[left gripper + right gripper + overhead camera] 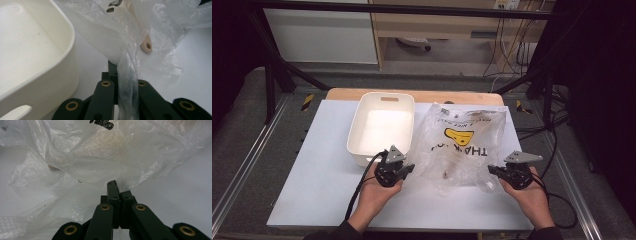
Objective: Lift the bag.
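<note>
One clear plastic bag point(462, 145) on the counter point(327, 190), one white tub point(382, 127) beside it, and one wooden utensil point(147, 46) inside the bag. Two grippers: left gripper point(404, 171), right gripper point(494, 171).

Overhead light falls brightly on the white table point(327, 200), while the room's edges sink into near-black. The tub point(382, 127) glows almost blown out at its floor, detail lost to glare. In the high view, soft focus and coarse grain blur the bag point(462, 145) and its print. In the left gripper view the bag is sharp near the jaws (the tub wall beside it smears out of focus). The right gripper view is dimmer, greyer, with shadowed folds.
</note>
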### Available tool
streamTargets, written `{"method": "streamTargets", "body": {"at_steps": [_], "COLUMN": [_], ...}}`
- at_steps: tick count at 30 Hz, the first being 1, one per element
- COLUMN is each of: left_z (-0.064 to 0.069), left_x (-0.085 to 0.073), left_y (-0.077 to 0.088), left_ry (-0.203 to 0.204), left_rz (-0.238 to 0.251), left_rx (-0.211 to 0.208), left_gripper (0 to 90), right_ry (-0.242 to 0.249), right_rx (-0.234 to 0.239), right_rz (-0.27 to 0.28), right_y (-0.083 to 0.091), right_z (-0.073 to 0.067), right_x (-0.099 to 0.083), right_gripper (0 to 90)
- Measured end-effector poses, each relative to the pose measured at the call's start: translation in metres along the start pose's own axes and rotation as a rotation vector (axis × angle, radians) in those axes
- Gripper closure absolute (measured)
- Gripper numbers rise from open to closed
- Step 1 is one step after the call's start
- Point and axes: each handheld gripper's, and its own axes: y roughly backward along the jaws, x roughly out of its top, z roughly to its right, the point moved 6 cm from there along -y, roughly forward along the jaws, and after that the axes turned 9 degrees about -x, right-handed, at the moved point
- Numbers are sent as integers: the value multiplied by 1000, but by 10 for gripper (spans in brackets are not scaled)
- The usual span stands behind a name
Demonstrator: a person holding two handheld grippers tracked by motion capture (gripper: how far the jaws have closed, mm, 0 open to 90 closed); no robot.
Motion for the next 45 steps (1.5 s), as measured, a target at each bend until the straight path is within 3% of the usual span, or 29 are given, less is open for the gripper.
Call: {"method": "streamTargets", "body": {"at_steps": [12, 19, 34, 39, 45], "left_z": [-4, -9, -20, -26, -36], "left_x": [32, 50, 96, 112, 128], "left_y": [19, 27, 44, 47, 50], "left_ry": [-13, 8, -11, 12, 25], "left_rz": [38, 67, 78, 94, 89], "left_rx": [-3, -18, -18, -44, -39], "left_gripper": [900, 900, 900, 900, 900], "right_ry": [4, 25, 58, 29, 23], "right_rx": [-19, -37, -89, -68, -66], "right_rz": [34, 54, 72, 85, 83], "right_y": [17, 25, 35, 36, 34], "right_z": [11, 21, 42, 48, 53], "right_x": [34, 58, 94, 104, 113], "right_gripper": [900, 900, 900, 900, 900]}}
